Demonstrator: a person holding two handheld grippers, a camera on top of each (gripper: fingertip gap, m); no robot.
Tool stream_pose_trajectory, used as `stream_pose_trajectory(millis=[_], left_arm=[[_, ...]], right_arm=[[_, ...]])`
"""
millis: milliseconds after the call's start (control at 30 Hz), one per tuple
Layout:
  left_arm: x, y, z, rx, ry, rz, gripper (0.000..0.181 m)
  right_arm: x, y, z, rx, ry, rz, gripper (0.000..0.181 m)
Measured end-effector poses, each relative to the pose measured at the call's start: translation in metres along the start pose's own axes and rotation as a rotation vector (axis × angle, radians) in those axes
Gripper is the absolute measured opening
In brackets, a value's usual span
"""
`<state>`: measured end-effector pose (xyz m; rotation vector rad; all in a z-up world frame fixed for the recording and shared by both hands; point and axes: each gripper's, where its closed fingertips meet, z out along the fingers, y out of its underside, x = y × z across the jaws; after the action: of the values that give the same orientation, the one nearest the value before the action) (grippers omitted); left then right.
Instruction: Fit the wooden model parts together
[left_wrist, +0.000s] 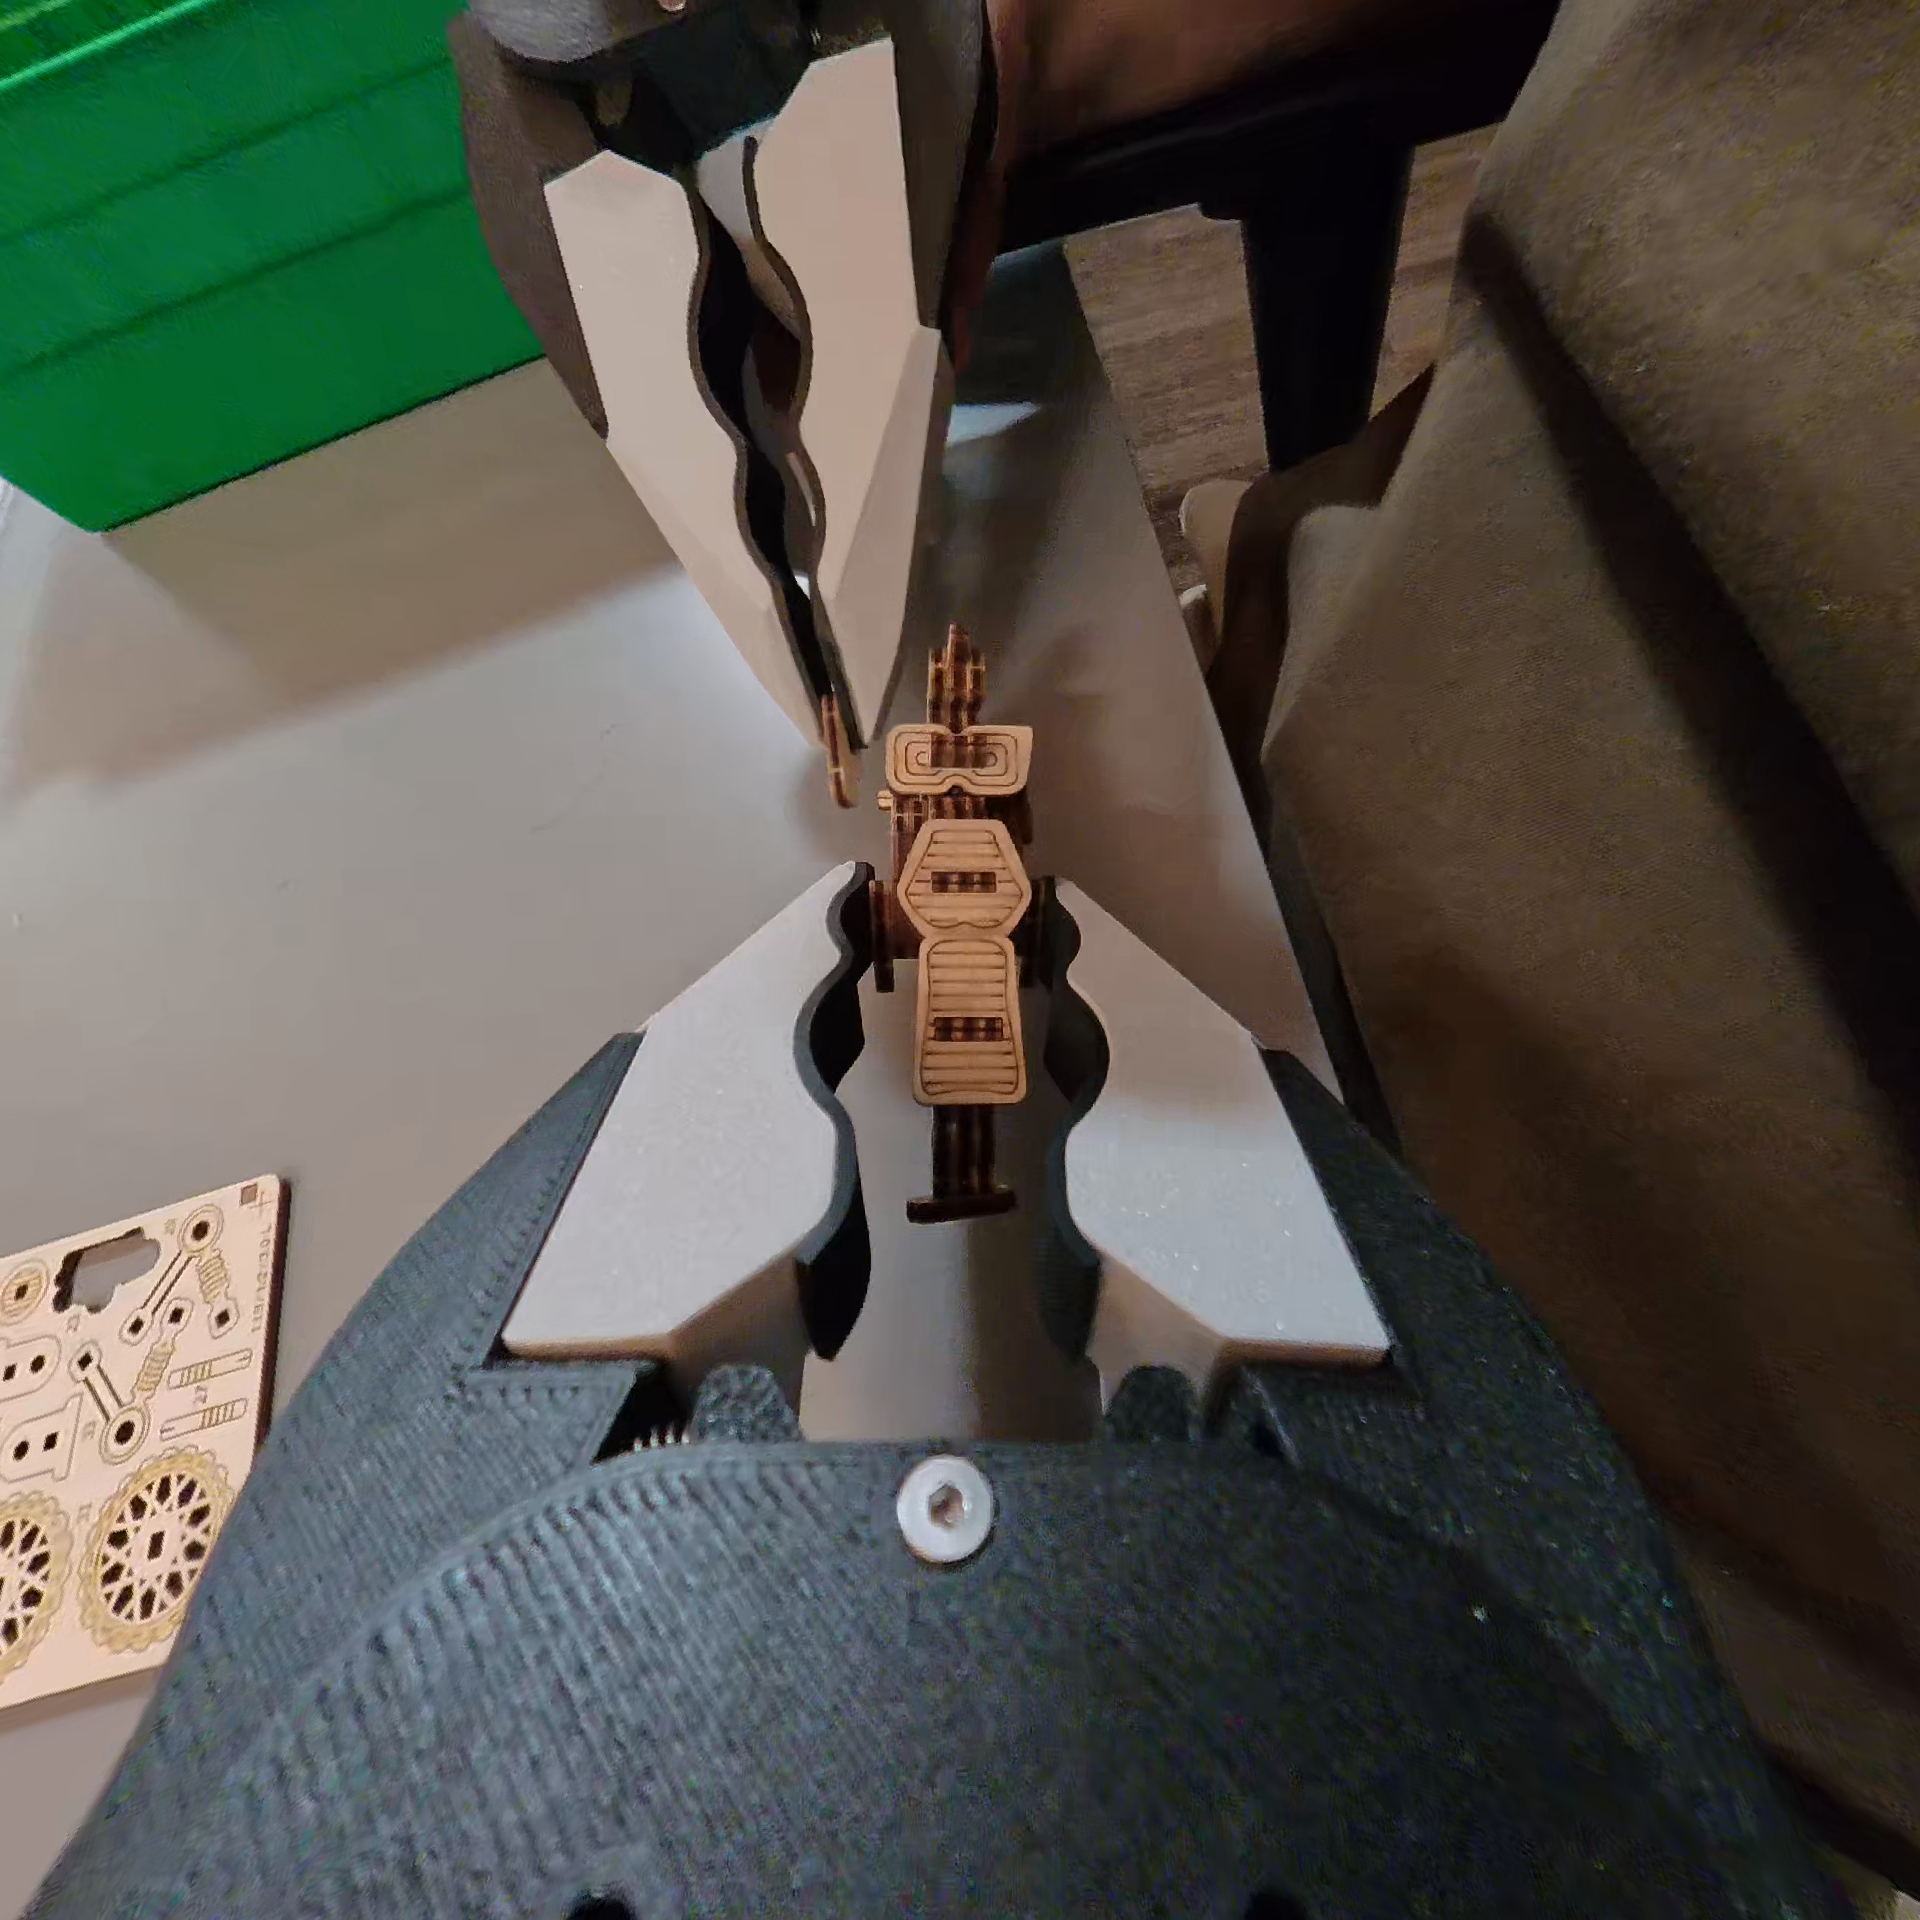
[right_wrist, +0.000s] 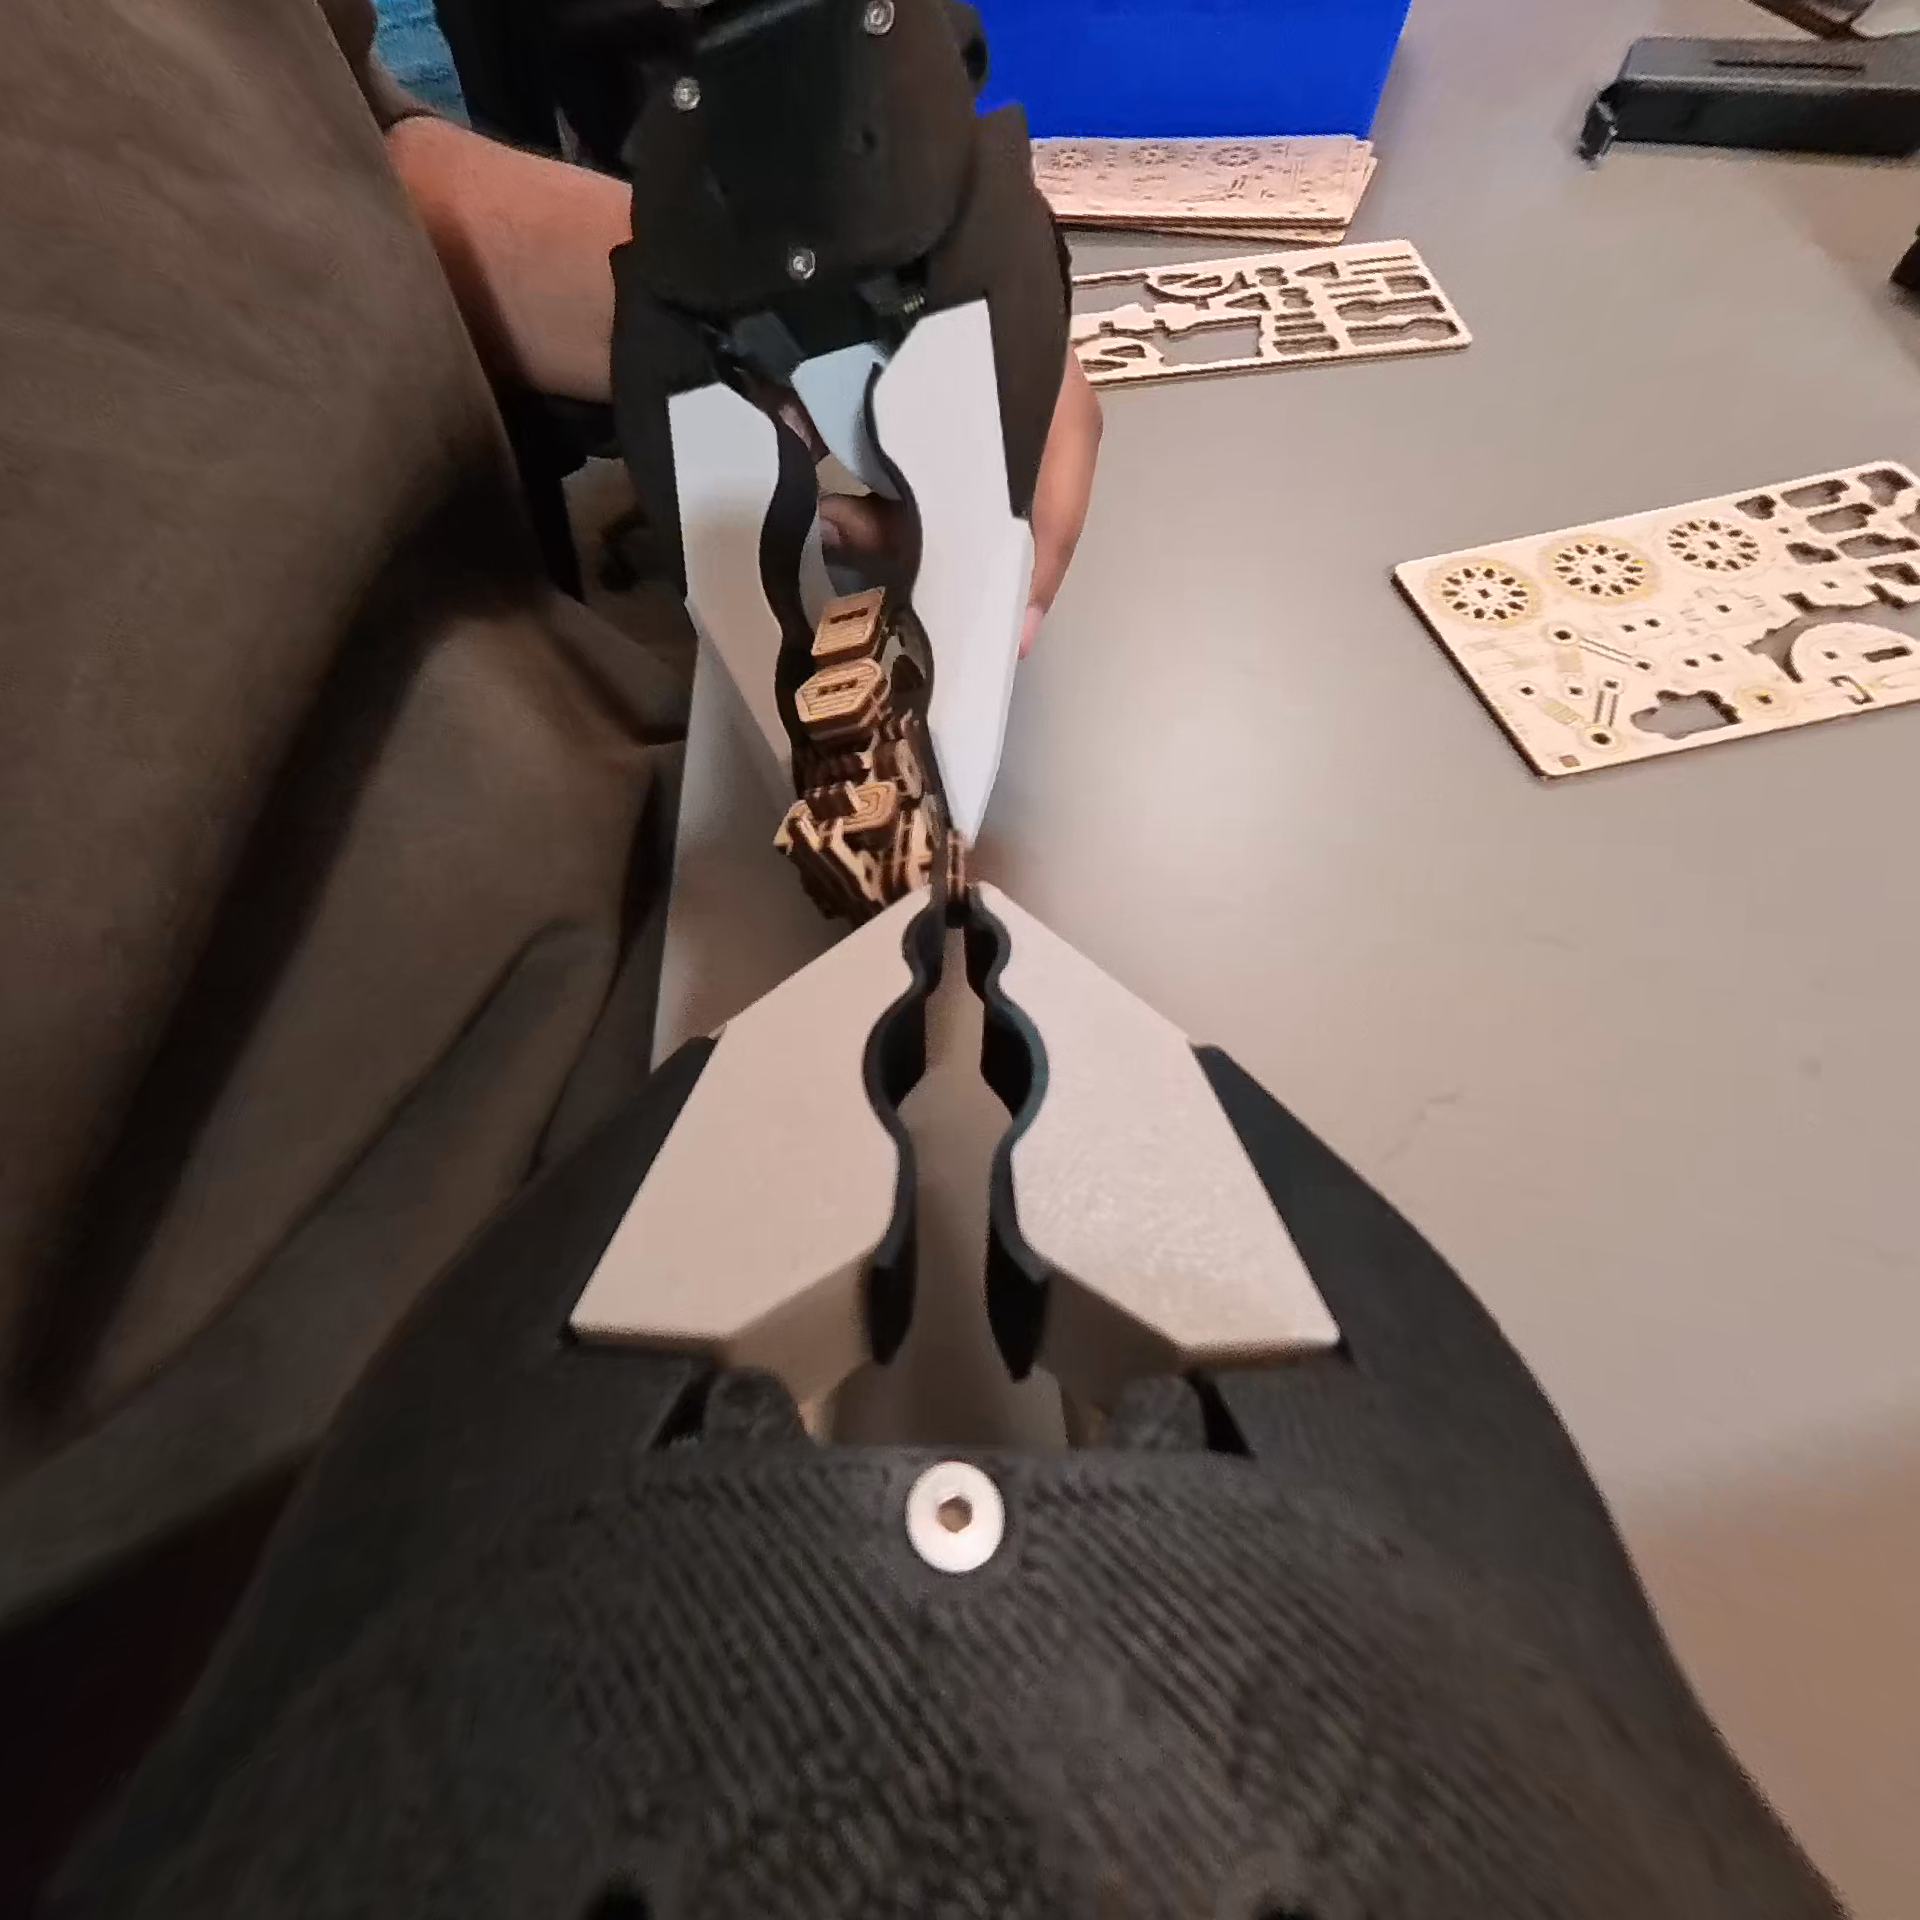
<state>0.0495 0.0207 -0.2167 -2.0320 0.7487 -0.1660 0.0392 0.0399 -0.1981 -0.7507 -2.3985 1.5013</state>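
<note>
In the left wrist view, the left gripper (left_wrist: 961, 904) squeezes a small wooden model (left_wrist: 961, 935) between its 2 tips. The model sits in the gap between the fingers, with its long body running back toward the camera. The right gripper (left_wrist: 842, 732) comes down from the top, and its 2 fingers are pinched tight on a small wooden piece (left_wrist: 840, 764). That piece hangs just beside the model's upper left side; I cannot tell if they touch. A wooden parts sheet (left_wrist: 125, 1423) lies flat on the grey table (left_wrist: 364, 935), with a green box (left_wrist: 229, 239) farther back. In the right wrist view, the right gripper (right_wrist: 953, 902) nips the small piece (right_wrist: 954, 868) at its very tips. The model (right_wrist: 857, 790) is right in front, held by the left gripper (right_wrist: 873, 821). 3 more parts sheets (right_wrist: 1683, 613) lie on the table (right_wrist: 1351, 1039), apart from the grippers.
</note>
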Motion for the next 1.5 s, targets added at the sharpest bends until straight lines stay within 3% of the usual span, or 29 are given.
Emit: stream_pose_trajectory(millis=[33,533,933,1200,1500], left_arm=[[0.001,-0.001,0.0,0.003,0.005,0.001,0.03],[0.01,0.003,0.004,-0.012,0.073,-0.045,0.029],[-0.009,0.004,-0.016,0.068,0.064,-0.16,0.029],[-0.017,0.013,-0.012,0.001,-0.027,-0.077,0.029],[-0.014,0.019,-0.007,-0.043,-0.024,-0.059,0.028]], right_arm=[[-0.001,0.0,0.001,-0.002,0.003,-0.009,0.001],[-0.008,0.012,0.009,-0.075,-0.002,-0.039,0.002],[0.021,0.024,-0.001,-0.113,0.088,0.093,0.008],[0.001,0.045,0.008,-0.24,-0.007,0.076,0.015],[0.008,0.045,0.012,-0.262,0.074,0.015,0.007]])
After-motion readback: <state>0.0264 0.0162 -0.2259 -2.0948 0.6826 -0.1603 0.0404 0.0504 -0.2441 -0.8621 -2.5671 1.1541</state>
